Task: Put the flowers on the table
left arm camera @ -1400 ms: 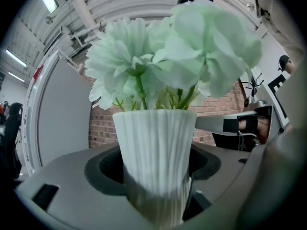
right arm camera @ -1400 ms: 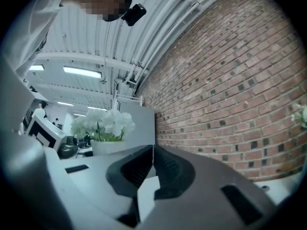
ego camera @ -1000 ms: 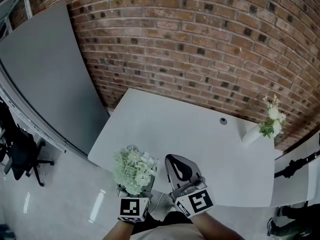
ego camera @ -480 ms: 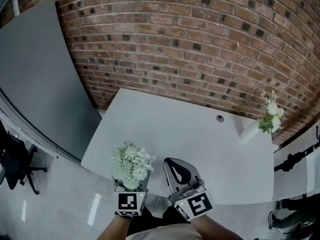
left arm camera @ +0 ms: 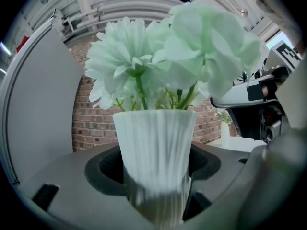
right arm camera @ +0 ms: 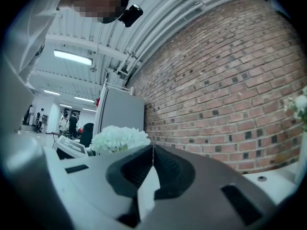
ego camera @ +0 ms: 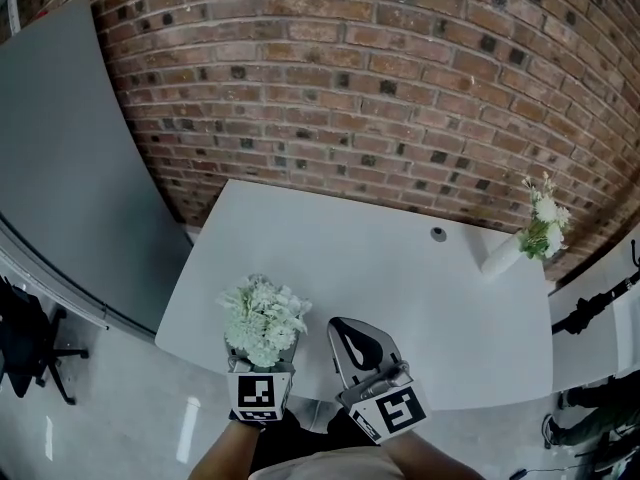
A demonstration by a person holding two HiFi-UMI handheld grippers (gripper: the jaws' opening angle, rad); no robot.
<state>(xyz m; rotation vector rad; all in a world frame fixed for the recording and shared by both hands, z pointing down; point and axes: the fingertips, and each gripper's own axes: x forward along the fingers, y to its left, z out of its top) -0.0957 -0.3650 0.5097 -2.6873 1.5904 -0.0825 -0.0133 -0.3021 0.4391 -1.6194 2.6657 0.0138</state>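
A ribbed white vase (left arm camera: 156, 152) of pale white-green flowers (ego camera: 263, 320) is held upright in my left gripper (ego camera: 254, 360), whose jaws are shut on the vase's lower body. It hangs over the near left edge of the white table (ego camera: 340, 268). My right gripper (ego camera: 352, 340) is beside it to the right, over the table's near edge, jaws shut with nothing between them. In the right gripper view the flowers (right arm camera: 120, 138) show at the left behind the shut jaws.
A second white vase with flowers (ego camera: 520, 243) stands at the table's far right corner by the brick wall (ego camera: 400, 88). A small dark cable hole (ego camera: 437, 234) sits near the far edge. A grey panel (ego camera: 70, 148) leans at left; chair (ego camera: 25, 343) on the floor.
The view has shifted closer to the table. The left gripper with the vase has moved slightly forward, over the table's near left edge. The right gripper has kept its place beside it.
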